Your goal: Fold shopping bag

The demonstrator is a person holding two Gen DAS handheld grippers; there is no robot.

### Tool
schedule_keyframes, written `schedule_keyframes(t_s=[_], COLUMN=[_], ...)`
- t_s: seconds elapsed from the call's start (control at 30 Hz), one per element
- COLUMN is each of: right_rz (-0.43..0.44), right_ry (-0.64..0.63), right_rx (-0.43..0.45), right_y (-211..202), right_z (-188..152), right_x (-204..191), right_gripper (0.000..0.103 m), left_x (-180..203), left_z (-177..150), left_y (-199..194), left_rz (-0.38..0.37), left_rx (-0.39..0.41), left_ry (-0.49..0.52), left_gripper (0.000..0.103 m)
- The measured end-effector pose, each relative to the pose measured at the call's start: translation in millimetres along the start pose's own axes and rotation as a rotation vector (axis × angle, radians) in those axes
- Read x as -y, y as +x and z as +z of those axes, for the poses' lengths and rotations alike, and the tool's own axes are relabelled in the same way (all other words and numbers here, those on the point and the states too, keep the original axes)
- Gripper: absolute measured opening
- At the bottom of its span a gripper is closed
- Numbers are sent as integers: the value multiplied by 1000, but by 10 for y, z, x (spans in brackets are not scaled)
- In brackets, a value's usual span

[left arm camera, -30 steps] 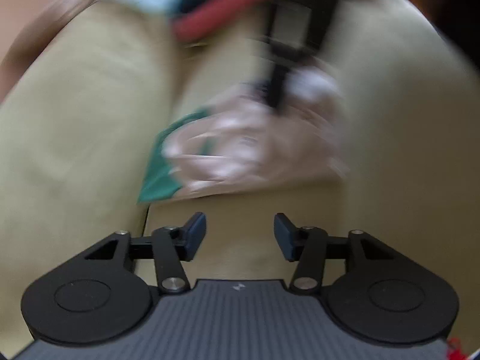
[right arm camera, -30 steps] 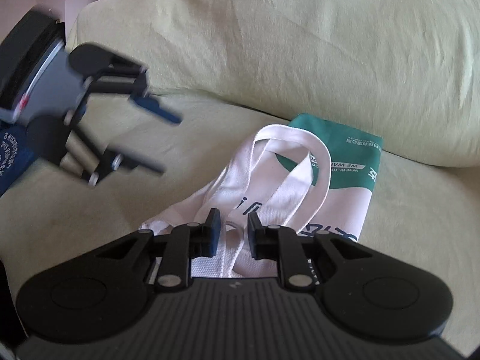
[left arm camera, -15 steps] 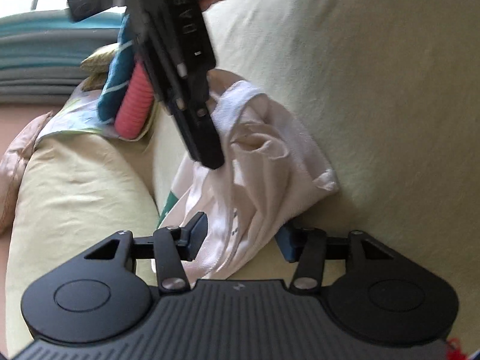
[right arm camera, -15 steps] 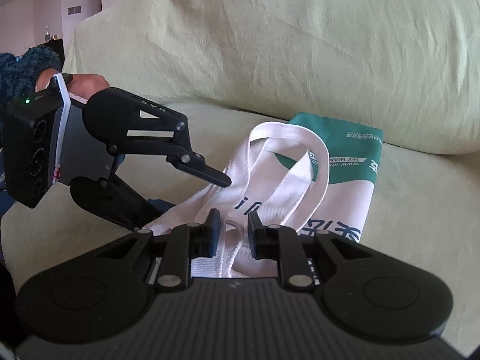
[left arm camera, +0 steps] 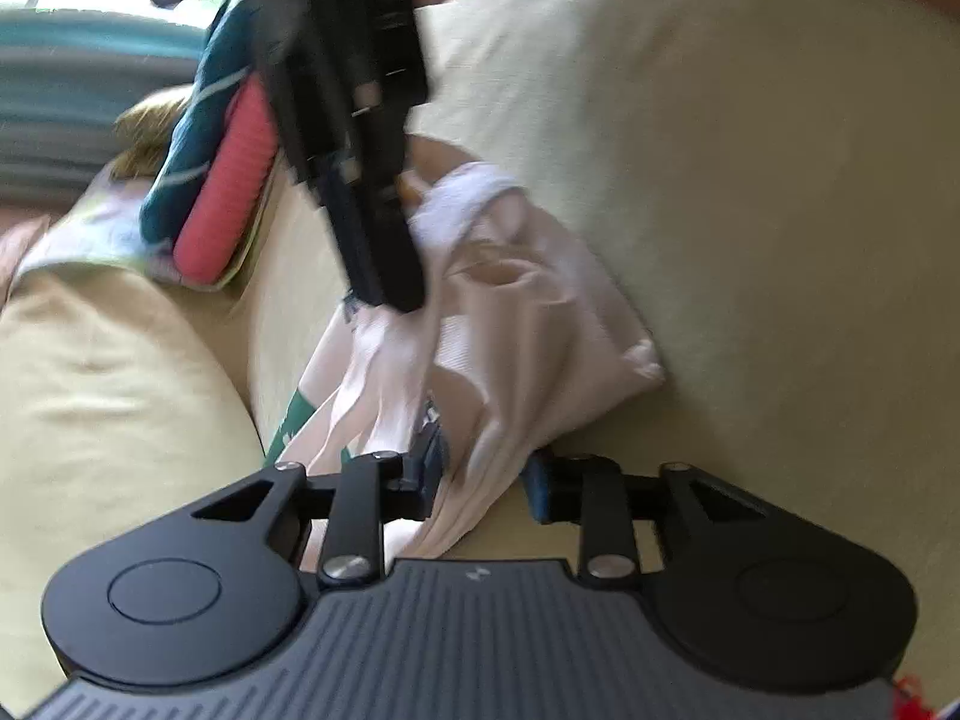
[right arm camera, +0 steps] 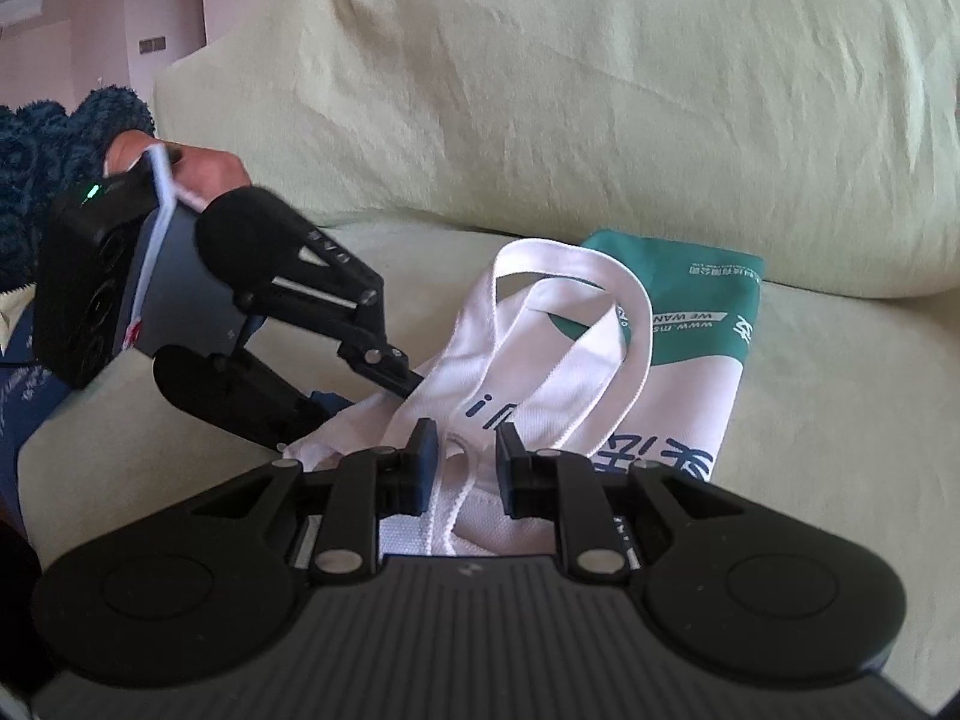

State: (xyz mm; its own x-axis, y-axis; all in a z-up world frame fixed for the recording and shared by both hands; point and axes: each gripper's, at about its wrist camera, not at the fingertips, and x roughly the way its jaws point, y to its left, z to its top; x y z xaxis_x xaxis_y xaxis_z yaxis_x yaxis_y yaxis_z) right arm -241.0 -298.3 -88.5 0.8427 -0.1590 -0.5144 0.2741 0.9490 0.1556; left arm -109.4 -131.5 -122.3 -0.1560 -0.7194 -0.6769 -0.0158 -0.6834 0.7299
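A white and green shopping bag (right arm camera: 678, 372) lies on a pale green sofa seat, its white handles (right arm camera: 576, 300) looped on top. In the left wrist view the bag (left arm camera: 528, 324) is bunched. My left gripper (left arm camera: 486, 474) has its fingers around the bag's white corner, with a gap still showing between them; it also shows in the right wrist view (right arm camera: 366, 396), at the bag's left corner. My right gripper (right arm camera: 459, 462) is nearly closed on the bag's near edge, where the handle ends lie between its fingers; it also shows in the left wrist view (left arm camera: 384, 276).
The sofa back cushion (right arm camera: 600, 96) rises behind the bag. A pink roll (left arm camera: 228, 180) and teal fabric (left arm camera: 192, 138) lie on the sofa arm. A dark blue fuzzy sleeve (right arm camera: 54, 138) covers the left hand's wrist.
My left gripper swung in to the bag's left corner and its fingers have narrowed around the cloth. The right gripper has stayed put on the near edge.
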Motion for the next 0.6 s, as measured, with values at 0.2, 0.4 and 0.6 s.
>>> schedule_keyframes(t_s=[0.2,0.4,0.6], right_rz=[13,17,20], right_ry=[-5,-10,-19], right_rx=[-31,-53,-58], right_y=[57,88,71], right_z=[48,75,83], right_x=[6,2,-19], right_gripper=[17,18,19], left_x=[327,289,-69], left_z=[2,36,26], left_y=[-89,-15,162], left_rz=[197,283,122], left_rx=[-27,-12,32], left_ry=[11,97,63], left_gripper=[46,68,62])
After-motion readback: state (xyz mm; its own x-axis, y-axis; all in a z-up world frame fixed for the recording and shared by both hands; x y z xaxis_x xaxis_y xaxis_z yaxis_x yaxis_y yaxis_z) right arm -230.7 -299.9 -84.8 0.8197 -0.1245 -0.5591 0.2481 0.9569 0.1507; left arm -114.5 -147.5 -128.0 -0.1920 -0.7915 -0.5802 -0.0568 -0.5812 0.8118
